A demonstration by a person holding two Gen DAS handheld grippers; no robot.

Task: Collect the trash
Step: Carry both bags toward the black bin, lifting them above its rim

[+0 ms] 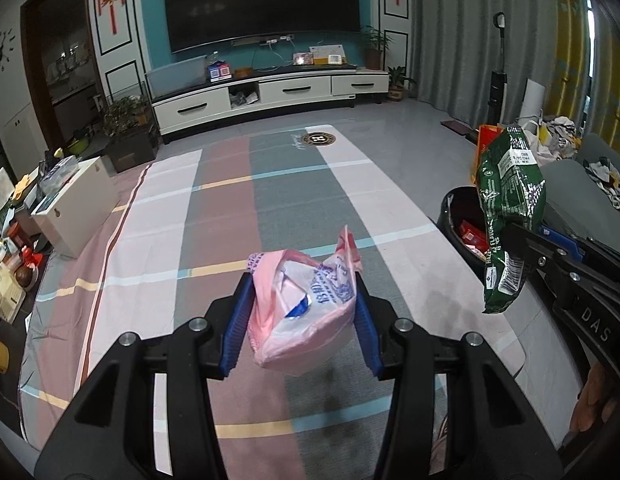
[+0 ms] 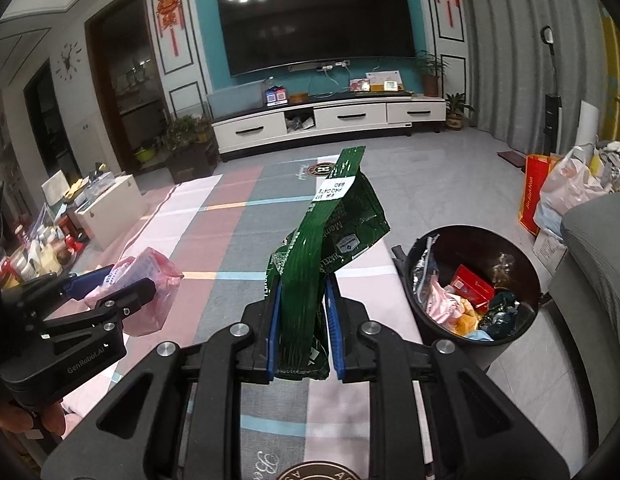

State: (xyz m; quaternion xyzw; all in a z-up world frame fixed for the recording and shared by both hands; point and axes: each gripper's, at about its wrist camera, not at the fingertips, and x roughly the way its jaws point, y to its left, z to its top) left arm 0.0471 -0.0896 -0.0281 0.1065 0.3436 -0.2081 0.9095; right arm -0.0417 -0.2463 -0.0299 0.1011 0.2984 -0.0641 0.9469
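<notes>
Both jaws clamp trash: left gripper point(image 1: 300, 312) pink bag point(image 1: 306, 304), right gripper point(image 2: 302, 320) green packet point(image 2: 321, 248)

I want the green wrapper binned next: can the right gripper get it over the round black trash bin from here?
Probably yes. The right gripper is shut on the green foil snack bag, and the round black trash bin stands open-topped just to its right beside the checked cloth, with nothing between.

Crumpled pink plastic bag point(image 1: 306, 304) held aloft, green foil wrapper point(image 2: 321, 248) upright, black bin point(image 2: 471, 284) part-filled
</notes>
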